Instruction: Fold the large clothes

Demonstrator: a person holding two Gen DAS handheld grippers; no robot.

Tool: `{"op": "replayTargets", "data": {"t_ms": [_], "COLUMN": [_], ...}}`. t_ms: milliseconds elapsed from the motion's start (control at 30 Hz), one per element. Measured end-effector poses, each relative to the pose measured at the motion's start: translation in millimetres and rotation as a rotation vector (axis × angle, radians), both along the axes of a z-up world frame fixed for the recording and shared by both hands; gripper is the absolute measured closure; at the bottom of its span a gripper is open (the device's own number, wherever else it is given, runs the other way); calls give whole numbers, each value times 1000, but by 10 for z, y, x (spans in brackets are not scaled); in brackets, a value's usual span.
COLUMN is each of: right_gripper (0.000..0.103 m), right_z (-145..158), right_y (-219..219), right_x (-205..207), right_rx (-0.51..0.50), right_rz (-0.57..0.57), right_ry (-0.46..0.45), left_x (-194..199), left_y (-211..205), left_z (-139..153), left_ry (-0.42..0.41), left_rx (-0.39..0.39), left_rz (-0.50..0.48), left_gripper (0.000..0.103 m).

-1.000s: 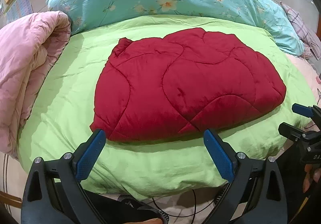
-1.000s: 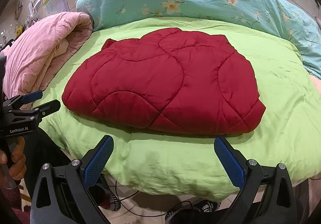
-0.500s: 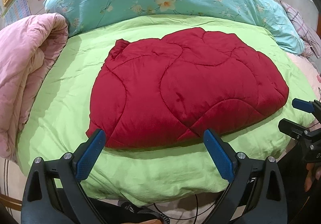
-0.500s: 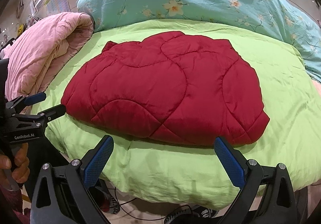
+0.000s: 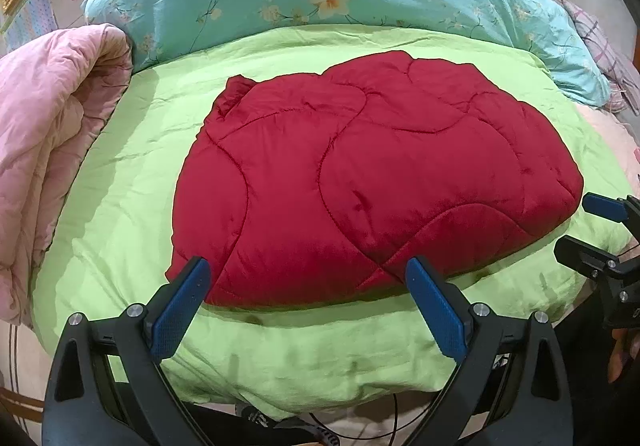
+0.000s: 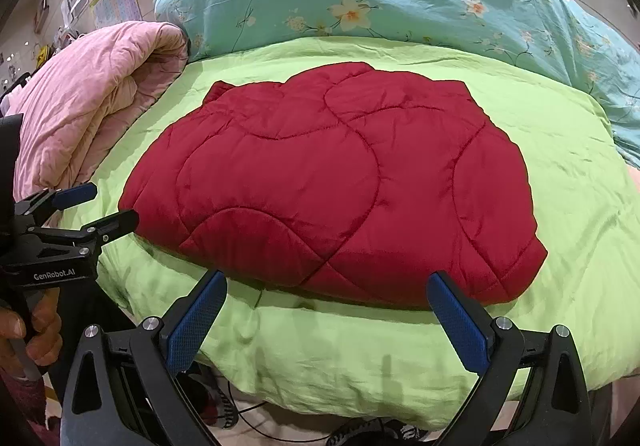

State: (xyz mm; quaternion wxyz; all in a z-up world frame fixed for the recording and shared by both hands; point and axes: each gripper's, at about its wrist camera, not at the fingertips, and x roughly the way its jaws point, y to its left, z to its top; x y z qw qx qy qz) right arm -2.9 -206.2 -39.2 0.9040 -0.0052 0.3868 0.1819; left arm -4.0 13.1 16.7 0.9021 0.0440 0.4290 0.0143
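Red quilted garment (image 5: 372, 186) – soft sheen cloth; green cover (image 5: 132, 182) – matt, creased cotton.

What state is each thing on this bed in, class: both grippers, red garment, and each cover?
Left gripper: open, empty.
Right gripper: open, empty.
Red quilted garment: lying flat, ungripped.
Green cover: spread out.
Pink quilt: folded, bundled.
Floral quilt: heaped behind.
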Motion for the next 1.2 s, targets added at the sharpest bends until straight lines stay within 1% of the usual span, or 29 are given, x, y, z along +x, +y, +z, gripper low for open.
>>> {"op": "replayTargets", "data": {"t_ms": [733, 1200], "right_gripper": [2, 2], "right_z": [66, 69], "right_y": [-1, 27], "right_x": [138, 148], "right_rx": [8, 5], "right_rz": [0, -3], "right_ry": [-6, -5], "left_x": [130, 178], "left_y": [-8, -12], "left_z": [6, 0], "left_ry": [6, 7], "left_rx": [5, 6], "left_rz": [-2, -2], "left_gripper": [4, 4]}}
